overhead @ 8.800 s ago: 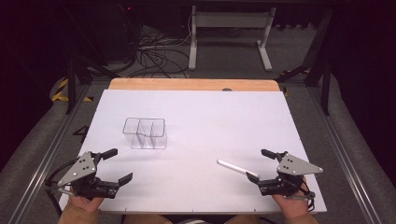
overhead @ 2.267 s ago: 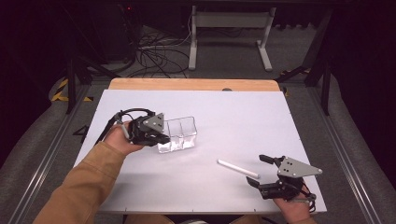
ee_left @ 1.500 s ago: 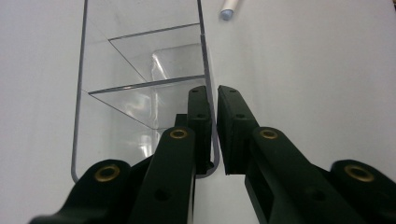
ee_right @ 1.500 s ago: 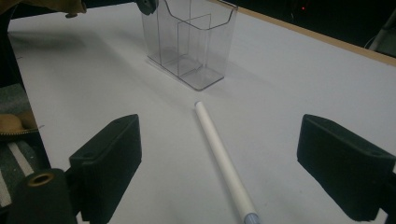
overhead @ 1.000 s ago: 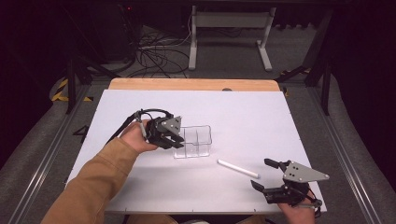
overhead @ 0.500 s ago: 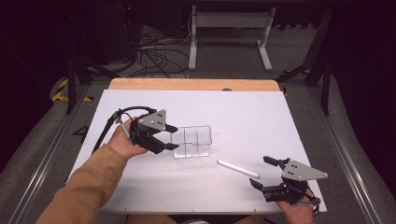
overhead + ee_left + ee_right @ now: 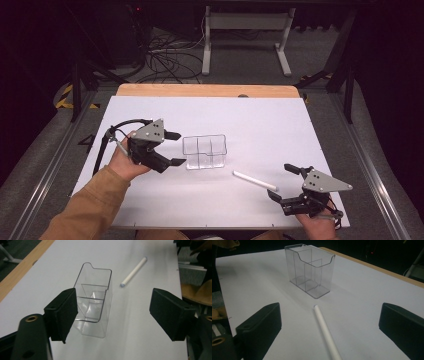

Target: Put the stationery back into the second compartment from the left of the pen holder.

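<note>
Upright near the middle of the white tabletop (image 7: 260, 120) stands a clear plastic box with inner dividers (image 7: 204, 151). Just beside its left end hangs the left gripper (image 7: 175, 148), fingers (image 7: 62, 312) spread wide and holding nothing. A thin white stick (image 7: 255, 180) lies flat to the box's right, apart from it. Near the stick, the right gripper (image 7: 284, 182) rests with fingers (image 7: 260, 327) wide apart, likewise empty.

The thin white cylindrical stick (image 7: 325, 335) is cut off by the right gripper view's bottom edge.
</note>
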Tool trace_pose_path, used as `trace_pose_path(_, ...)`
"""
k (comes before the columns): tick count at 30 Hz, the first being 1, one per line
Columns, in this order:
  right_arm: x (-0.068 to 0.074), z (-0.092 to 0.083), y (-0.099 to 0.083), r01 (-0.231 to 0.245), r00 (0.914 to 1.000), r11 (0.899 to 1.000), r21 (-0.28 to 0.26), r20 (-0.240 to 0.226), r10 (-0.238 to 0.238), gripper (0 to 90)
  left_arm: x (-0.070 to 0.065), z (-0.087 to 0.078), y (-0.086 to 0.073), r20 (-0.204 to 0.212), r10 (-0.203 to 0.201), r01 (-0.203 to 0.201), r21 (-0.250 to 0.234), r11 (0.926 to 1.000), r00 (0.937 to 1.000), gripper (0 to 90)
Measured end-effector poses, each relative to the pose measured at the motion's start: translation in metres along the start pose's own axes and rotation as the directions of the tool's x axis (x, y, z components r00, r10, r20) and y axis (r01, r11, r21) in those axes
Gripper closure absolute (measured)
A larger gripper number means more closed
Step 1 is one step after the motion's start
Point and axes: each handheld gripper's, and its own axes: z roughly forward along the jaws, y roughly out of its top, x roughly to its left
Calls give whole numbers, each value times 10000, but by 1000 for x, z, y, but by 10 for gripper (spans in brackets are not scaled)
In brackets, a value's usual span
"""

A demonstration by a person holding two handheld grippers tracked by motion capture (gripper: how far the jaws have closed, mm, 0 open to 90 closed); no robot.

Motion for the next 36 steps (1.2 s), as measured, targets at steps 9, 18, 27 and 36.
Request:
trace_pose_path(9, -7, 5, 3, -947, 9955, 9944, -464, 32, 950, 0, -27, -16, -28, -649, -1311, 1224, -1242, 9847, 9892, 89)
trace_pose_path(18, -12, 16, 11, -1717, 9851, 9850, -150, 59, 1718, 0, -50, -19, -65, -1100, -2170, 1887, -2226, 9565, 9700, 4)
trace_pose_path(27, -9, 24, 22, -834, 9965, 9962, 248, 37, 833, 86, -60, -20, -99, -1874, -3153, 2644, -2531, 9306, 9303, 5)
trace_pose_path(36, -10, 28, 31, -237, 9996, 9987, 459, -116, 243, 218, -70, -18, -117, -2656, -3274, 2466, -2956, 9229, 9068, 7)
